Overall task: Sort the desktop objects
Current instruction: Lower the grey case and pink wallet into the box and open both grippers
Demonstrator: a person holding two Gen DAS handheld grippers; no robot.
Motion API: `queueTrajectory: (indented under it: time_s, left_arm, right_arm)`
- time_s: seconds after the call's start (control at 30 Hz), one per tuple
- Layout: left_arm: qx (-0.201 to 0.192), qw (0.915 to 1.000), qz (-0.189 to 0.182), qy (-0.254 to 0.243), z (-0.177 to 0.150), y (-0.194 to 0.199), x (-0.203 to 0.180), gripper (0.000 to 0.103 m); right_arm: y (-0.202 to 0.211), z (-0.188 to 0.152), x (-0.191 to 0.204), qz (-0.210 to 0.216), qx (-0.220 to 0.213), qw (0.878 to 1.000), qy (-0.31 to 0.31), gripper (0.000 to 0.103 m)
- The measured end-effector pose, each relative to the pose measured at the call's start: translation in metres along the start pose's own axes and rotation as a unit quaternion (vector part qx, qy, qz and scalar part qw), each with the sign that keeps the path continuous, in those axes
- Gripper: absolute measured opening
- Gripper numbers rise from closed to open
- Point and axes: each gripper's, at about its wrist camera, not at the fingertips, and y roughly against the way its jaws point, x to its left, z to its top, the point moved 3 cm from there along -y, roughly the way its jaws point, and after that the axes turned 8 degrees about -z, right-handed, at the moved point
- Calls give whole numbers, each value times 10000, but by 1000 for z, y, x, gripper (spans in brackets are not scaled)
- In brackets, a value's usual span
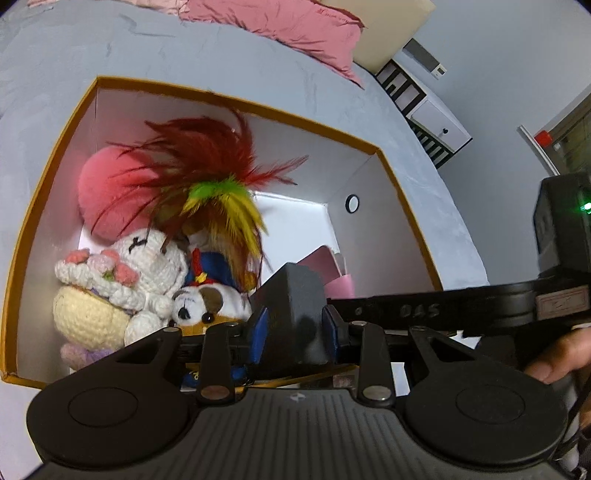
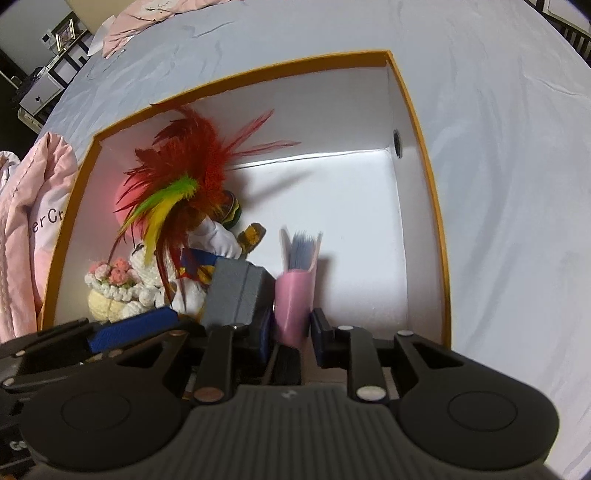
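Note:
A white box with an orange rim [image 1: 236, 98] [image 2: 417, 110] lies on the grey bed. My left gripper [image 1: 293, 328] is shut on a dark grey box [image 1: 295, 310], held just inside the near side; this grey box also shows in the right wrist view [image 2: 240, 291]. My right gripper [image 2: 291, 332] has its blue pads on either side of a pink booklet [image 2: 295, 295], which looks blurred. In the box's left part lie a red, green and yellow feather toy [image 1: 207, 166] [image 2: 188, 170], a crocheted white doll [image 1: 147, 258], a pink plush [image 1: 99, 192] and a small plush dog [image 1: 207, 299].
The right half of the box floor [image 2: 351, 221] is bare white. Pink bedding lies at the far end [image 1: 280, 26] and at the left [image 2: 33, 206]. A white cabinet [image 1: 436, 122] stands beyond the bed. My right gripper's body crosses the left wrist view [image 1: 461, 306].

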Motion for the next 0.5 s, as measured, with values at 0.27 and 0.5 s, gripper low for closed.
queueTrajectory:
  time_s: [0.27,0.5]
  left_arm:
    - [17,10000,15,-18,-1,-4,1,24]
    - [102,9998,153,-85,0,-8,1,24]
  right_arm:
    - [-3,2,-2,372,156,9987,-299,21]
    - [-5,0,1,453,161,9984,-308,21]
